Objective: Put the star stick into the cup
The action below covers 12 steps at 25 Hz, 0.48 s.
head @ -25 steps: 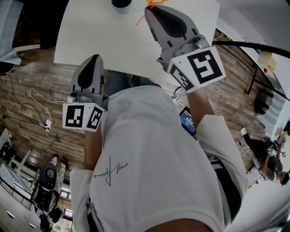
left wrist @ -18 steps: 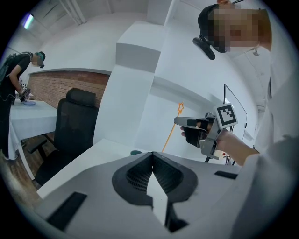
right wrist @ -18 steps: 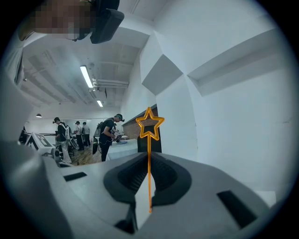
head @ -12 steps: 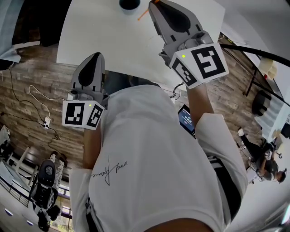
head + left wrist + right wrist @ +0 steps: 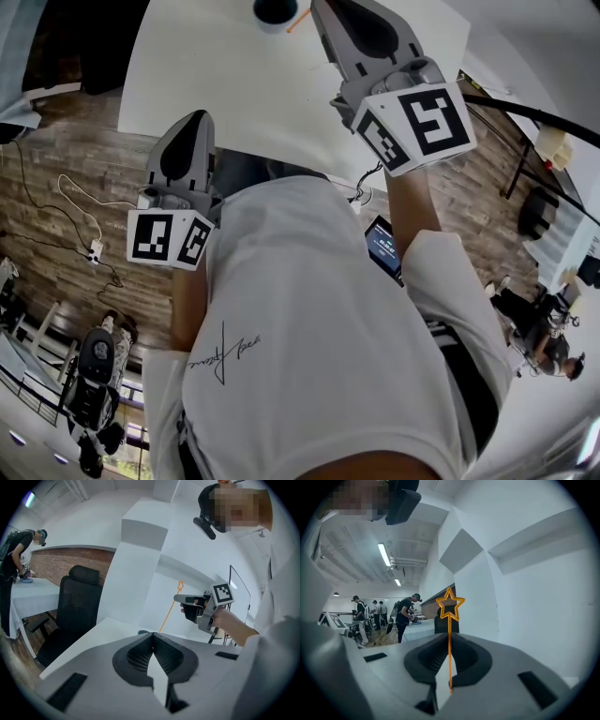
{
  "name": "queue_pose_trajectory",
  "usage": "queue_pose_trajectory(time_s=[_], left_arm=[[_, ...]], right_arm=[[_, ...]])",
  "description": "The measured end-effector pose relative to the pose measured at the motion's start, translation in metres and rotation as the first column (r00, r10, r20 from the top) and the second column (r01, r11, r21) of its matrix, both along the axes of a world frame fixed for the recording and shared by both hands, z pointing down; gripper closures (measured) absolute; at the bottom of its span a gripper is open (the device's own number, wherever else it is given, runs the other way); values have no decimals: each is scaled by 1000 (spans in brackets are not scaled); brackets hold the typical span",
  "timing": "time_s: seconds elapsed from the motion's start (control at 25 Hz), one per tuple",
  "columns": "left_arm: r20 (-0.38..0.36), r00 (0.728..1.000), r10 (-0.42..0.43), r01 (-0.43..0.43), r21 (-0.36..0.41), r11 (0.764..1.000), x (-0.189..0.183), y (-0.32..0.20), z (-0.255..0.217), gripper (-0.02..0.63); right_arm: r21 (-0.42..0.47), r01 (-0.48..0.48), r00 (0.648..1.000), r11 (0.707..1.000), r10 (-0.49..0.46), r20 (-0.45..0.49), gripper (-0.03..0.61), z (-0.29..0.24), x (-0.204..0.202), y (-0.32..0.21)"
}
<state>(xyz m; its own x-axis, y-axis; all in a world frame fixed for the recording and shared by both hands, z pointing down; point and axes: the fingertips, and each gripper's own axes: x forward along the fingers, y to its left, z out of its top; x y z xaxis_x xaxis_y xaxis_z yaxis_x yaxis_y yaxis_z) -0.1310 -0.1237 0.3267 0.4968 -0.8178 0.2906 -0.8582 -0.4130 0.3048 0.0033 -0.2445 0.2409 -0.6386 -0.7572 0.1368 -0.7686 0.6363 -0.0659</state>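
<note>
A smooth white table (image 5: 206,84) is seen above a wood floor. The thin orange star stick (image 5: 449,630), with a hollow star on top, is pinched upright in the closed right gripper (image 5: 450,641). It is held near the round cup (image 5: 275,10) but is not yet in it. The left gripper (image 5: 153,638) is shut with nothing in it.

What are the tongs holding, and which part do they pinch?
The right tongs pinch the orange star stick by the lower part of its thin stem; the star pokes out. The left tongs are shut and empty.
</note>
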Motion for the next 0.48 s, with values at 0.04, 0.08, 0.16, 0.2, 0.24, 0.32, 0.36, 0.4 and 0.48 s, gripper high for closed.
queue_pose_trajectory(time_s=[0.04, 0.08, 0.16, 0.2, 0.24, 0.32, 0.36, 0.4, 0.48], left_arm=[[0, 1000, 0, 0, -2, 1000, -1, -1, 1, 604], [-1, 1000, -1, 1, -5, 1000, -2, -2, 1, 606], [-2, 1000, 0, 0, -12, 1000, -5, -3, 3, 606], [-3, 1000, 1, -1, -15, 1000, -6, -4, 3, 604], [-3, 1000, 3, -3, -17, 1000, -7, -5, 4, 604], [-4, 1000, 4, -4, -23, 1000, -8, -6, 4, 606], [-5, 1000, 4, -4, -26, 1000, -9, -7, 5, 605], [-6, 1000, 4, -5, -29, 1000, -9, -8, 6, 604], [-7, 1000, 5, -5, -37, 999, -10, -10, 9, 604]], right_arm=[[0, -2, 1000, 1000, 2, 1, 557, 0, 0, -2], [-1, -5, 1000, 1000, 5, 1, 557, 0, -1, -4], [-3, -9, 1000, 1000, 9, 1, 557, 1, -3, -8], [-5, -10, 1000, 1000, 10, 1, 557, 2, -4, -11], [-7, -12, 1000, 1000, 12, 1, 557, 2, -5, -13], [-10, -14, 1000, 1000, 14, 2, 557, 3, -6, -17], [-12, -16, 1000, 1000, 16, 2, 557, 4, -6, -19], [-13, -17, 1000, 1000, 17, 2, 557, 6, -6, -21], [-18, -19, 1000, 1000, 19, 0, 557, 9, -8, -25]])
